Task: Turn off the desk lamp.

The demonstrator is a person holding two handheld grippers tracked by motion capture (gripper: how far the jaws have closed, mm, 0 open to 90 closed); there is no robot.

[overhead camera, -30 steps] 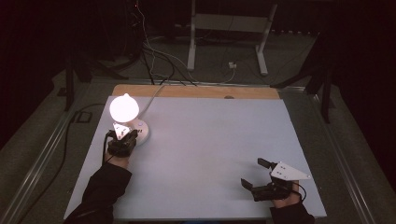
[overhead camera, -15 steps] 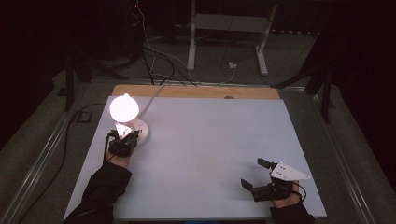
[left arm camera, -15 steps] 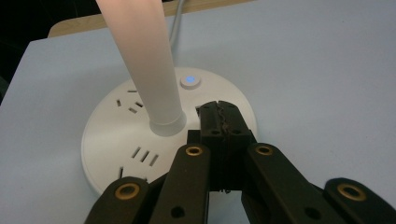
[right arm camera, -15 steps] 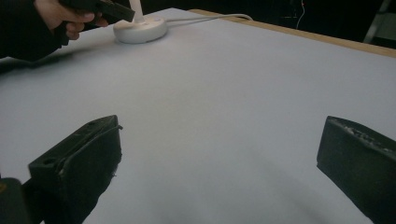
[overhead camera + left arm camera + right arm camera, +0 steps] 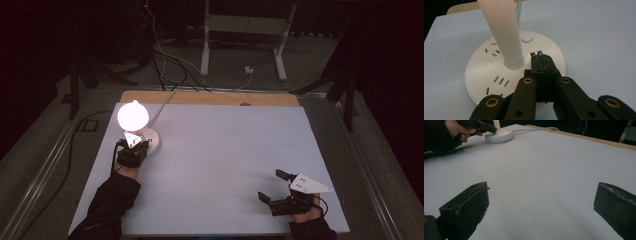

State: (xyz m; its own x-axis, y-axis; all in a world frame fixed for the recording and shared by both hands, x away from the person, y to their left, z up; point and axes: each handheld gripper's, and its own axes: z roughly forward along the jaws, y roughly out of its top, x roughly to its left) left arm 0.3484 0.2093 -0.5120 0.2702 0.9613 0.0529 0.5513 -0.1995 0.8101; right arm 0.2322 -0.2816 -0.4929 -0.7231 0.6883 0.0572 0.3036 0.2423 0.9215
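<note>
We keep the left tongs (image 5: 541, 60) pressed together over the round white plastic lamp base (image 5: 484, 75), tips just short of its blue-lit button (image 5: 526, 37) at twelve o'clock, probably because joined jaws make one firm point for pressing. The lit white lamp (image 5: 132, 116) stands toward ten o'clock on the pale grey counter (image 5: 225, 165), its cord (image 5: 162, 102) trailing off the far edge. Our right tongs (image 5: 275, 187) wait spread apart at five o'clock, holding nothing, clear of the work.
</note>
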